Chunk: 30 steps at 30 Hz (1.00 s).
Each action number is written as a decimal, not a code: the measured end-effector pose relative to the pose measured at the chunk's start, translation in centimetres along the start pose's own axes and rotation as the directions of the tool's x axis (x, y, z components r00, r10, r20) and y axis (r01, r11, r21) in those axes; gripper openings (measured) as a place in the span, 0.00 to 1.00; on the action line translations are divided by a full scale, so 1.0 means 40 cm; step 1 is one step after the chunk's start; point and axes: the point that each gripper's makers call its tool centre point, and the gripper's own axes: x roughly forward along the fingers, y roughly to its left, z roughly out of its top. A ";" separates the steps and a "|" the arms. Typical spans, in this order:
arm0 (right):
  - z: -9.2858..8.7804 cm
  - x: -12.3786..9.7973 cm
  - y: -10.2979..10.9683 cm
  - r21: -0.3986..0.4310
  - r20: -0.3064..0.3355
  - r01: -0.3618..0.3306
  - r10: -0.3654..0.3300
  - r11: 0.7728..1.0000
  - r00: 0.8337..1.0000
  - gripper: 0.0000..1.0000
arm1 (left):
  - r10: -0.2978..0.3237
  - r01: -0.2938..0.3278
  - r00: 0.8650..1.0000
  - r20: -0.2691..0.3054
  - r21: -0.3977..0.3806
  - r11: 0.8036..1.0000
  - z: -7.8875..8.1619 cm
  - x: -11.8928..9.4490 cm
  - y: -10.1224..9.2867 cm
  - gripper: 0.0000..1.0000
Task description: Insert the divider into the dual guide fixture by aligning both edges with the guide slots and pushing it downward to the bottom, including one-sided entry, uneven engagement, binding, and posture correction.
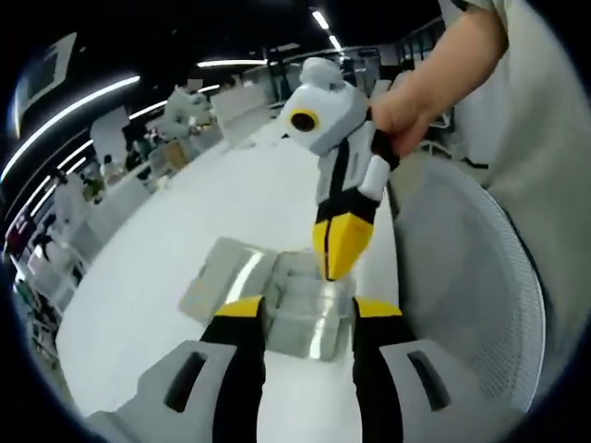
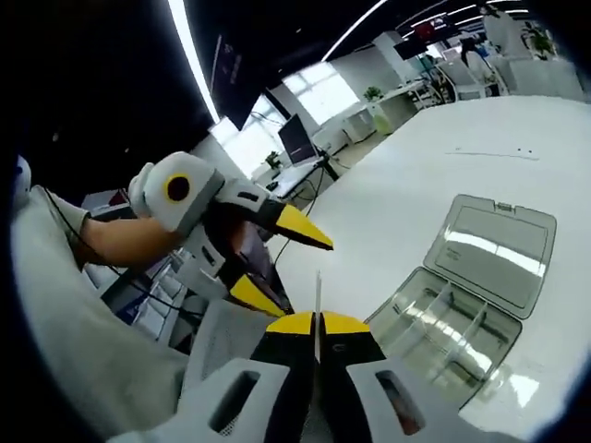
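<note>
At lower centre of the right gripper view, our right gripper (image 2: 317,323) pinches the thin divider (image 2: 318,293); the box (image 2: 462,318) sits lower right, lid open. Our left gripper (image 1: 308,310) stands released around the box, probably untouching. Align both edges first, push evenly.

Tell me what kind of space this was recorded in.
Likely an open-plan office or lab workspace: a long white table holding a clear compartment box, a monitor on a desk behind, rows of desks and linear ceiling lights, plus a mesh office chair.
</note>
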 end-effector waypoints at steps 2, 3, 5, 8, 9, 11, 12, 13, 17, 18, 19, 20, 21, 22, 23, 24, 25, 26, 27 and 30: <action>-0.002 -0.001 0.003 -0.020 -0.016 -0.005 0.005 1.000 1.000 0.00 | -0.036 0.035 0.999 -0.017 -0.029 0.999 -0.006 0.002 0.002 0.30; -0.001 -0.002 0.007 -0.049 -0.022 -0.011 0.009 0.999 1.000 0.00 | -0.048 0.048 0.998 -0.032 -0.018 0.999 -0.011 0.002 0.004 0.30; -0.001 -0.003 0.013 -0.085 -0.027 -0.020 0.017 0.996 0.999 0.00 | -0.091 0.088 0.995 -0.047 -0.056 0.994 -0.015 0.001 -0.004 0.25; -0.006 0.000 0.016 -0.131 -0.046 -0.023 0.017 0.991 0.999 0.00 | -0.115 0.113 0.993 -0.030 -0.057 0.992 0.005 -0.001 -0.011 0.17; -0.007 0.001 0.015 -0.141 -0.050 -0.021 0.014 0.990 0.999 0.00 | -0.126 0.124 0.992 -0.026 -0.064 0.990 0.009 0.000 -0.015 0.16; -0.009 0.004 0.021 -0.160 -0.057 -0.030 0.021 0.987 0.998 0.00 | -0.134 0.132 0.991 -0.027 -0.068 0.989 0.013 0.005 -0.016 0.15; -0.009 0.007 0.024 -0.183 -0.062 -0.031 0.020 0.983 0.998 0.00 | -0.139 0.137 0.990 -0.032 -0.069 0.988 0.012 0.007 -0.018 0.15; -0.008 0.008 0.026 -0.197 -0.063 -0.033 0.021 0.980 0.998 0.00 | -0.153 0.150 0.987 -0.038 -0.076 0.986 0.011 0.008 -0.022 0.13; -0.006 0.015 0.037 -0.246 -0.069 -0.050 0.034 0.968 0.997 0.00 | -0.189 0.184 0.980 -0.068 -0.079 0.980 0.000 0.012 -0.036 0.08; -0.009 0.016 0.037 -0.257 -0.073 -0.050 0.032 0.965 0.997 0.00 | -0.216 0.209 0.973 -0.078 -0.098 0.973 -0.004 0.010 -0.049 0.06; -0.014 0.018 0.038 -0.263 -0.086 -0.054 0.033 0.963 0.996 0.00 | -0.206 0.199 0.976 -0.077 -0.087 0.976 -0.003 0.014 -0.046 0.06; -0.013 0.018 0.036 -0.275 -0.082 -0.049 0.028 0.960 0.996 0.00 | -0.211 0.205 0.974 -0.079 -0.079 0.976 -0.004 0.014 -0.047 0.05; -0.016 0.018 0.037 -0.281 -0.088 -0.055 0.031 0.958 0.996 0.00 | -0.221 0.214 0.972 -0.084 -0.087 0.973 -0.005 0.015 -0.049 0.05; -0.017 0.018 0.037 -0.283 -0.088 -0.056 0.032 0.957 0.996 0.00 | -0.224 0.217 0.971 -0.086 -0.088 0.972 -0.004 0.015 -0.049 0.05; -0.017 0.017 0.035 -0.291 -0.087 -0.056 0.032 0.955 0.996 0.00 | -0.229 0.222 0.969 -0.087 -0.089 0.971 -0.004 0.015 -0.050 0.05; -0.017 0.017 0.034 -0.294 -0.088 -0.056 0.032 0.954 0.996 0.00 | -0.233 0.225 0.969 -0.087 -0.089 0.970 -0.003 0.015 -0.049 0.05; -0.016 0.016 0.034 -0.303 -0.087 -0.059 0.034 0.951 0.996 0.00 | -0.238 0.230 0.967 -0.087 -0.092 0.969 -0.002 0.015 -0.048 0.04; -0.017 0.015 0.033 -0.310 -0.090 -0.059 0.033 0.949 0.995 0.00 | -0.246 0.237 0.966 -0.084 -0.100 0.966 0.001 0.014 -0.048 0.04; -0.017 0.015 0.033 -0.314 -0.091 -0.059 0.032 0.947 0.995 0.00 | -0.248 0.240 0.965 -0.082 -0.103 0.965 0.003 0.013 -0.047 0.04; -0.016 0.014 0.035 -0.331 -0.091 -0.062 0.034 0.942 0.995 0.00 | -0.263 0.253 0.961 -0.089 -0.105 0.962 0.008 0.011 -0.051 0.03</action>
